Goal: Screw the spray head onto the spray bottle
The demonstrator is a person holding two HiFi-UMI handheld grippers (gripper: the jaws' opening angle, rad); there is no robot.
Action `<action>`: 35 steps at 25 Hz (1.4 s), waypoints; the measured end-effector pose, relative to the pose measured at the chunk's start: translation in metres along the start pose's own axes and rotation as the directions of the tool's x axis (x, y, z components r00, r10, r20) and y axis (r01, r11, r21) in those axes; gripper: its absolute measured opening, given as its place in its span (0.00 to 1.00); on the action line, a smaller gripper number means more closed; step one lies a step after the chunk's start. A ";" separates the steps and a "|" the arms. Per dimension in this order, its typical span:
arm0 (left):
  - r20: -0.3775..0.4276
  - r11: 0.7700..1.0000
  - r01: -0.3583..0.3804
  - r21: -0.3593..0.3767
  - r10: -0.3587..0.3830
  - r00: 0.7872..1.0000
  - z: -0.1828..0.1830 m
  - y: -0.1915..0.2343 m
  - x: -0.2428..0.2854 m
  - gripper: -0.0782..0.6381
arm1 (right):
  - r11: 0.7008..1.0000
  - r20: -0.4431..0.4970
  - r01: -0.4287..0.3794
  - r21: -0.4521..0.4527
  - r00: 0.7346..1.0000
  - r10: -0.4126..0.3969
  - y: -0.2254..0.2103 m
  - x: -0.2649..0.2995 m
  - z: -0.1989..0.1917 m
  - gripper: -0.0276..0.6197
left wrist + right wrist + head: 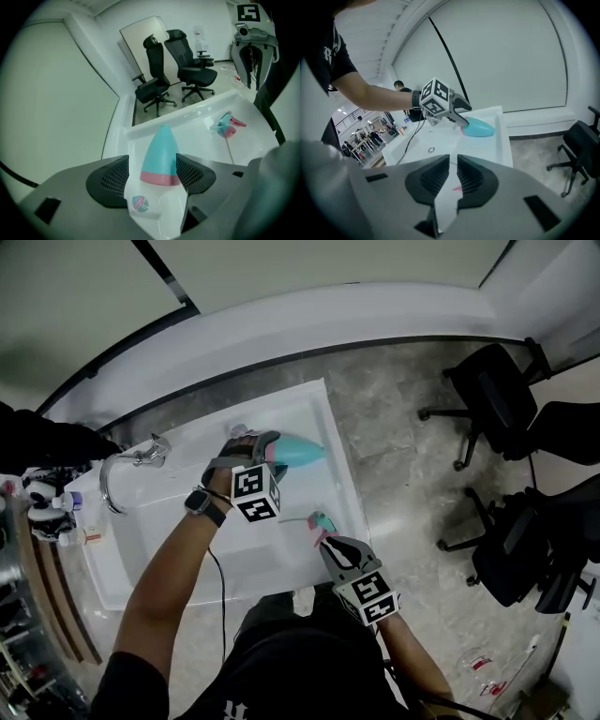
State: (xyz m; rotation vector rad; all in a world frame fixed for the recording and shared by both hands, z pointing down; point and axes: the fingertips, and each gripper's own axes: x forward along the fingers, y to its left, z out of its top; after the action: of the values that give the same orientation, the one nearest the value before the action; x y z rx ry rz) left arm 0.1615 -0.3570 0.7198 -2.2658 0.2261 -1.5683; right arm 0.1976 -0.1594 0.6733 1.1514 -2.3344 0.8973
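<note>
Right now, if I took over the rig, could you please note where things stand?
Left gripper: jaws apart around the spray bottle, which lies in the white sink; no firm clamp visible.
Right gripper: jaws almost closed, empty, just above the spray head, which lies loose in the sink, apart from the bottle.
Done: nothing joined yet.
Left: clamp the bottle, pick up the head, screw it on.

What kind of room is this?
Probably a washing corner in an office or lab: a white sink with a metal tap, and black office chairs on the floor beside it.
</note>
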 end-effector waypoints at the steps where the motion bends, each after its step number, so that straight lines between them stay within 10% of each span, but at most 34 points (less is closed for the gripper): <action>1: 0.003 1.000 0.004 0.002 -0.004 1.000 0.001 -0.001 0.002 0.51 | 1.000 -0.010 0.008 0.000 1.000 -0.008 -0.004 0.004 -0.002 0.08; 17: -0.139 0.992 0.099 0.077 -0.088 0.986 -0.022 -0.013 0.044 0.63 | 0.967 -0.374 0.149 -0.206 0.901 -0.218 -0.057 0.071 -0.063 0.27; 35: -0.179 0.985 0.122 0.119 -0.100 0.979 -0.030 -0.020 0.068 0.69 | 0.981 -0.517 0.096 -0.169 0.839 -0.171 -0.056 0.094 -0.069 0.29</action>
State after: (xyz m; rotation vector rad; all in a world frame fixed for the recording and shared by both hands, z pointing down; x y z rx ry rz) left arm 0.1565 -0.3678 0.7961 -2.0775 0.0413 -1.7844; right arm 0.1916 -0.1900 0.7993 0.8580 -1.8080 0.8559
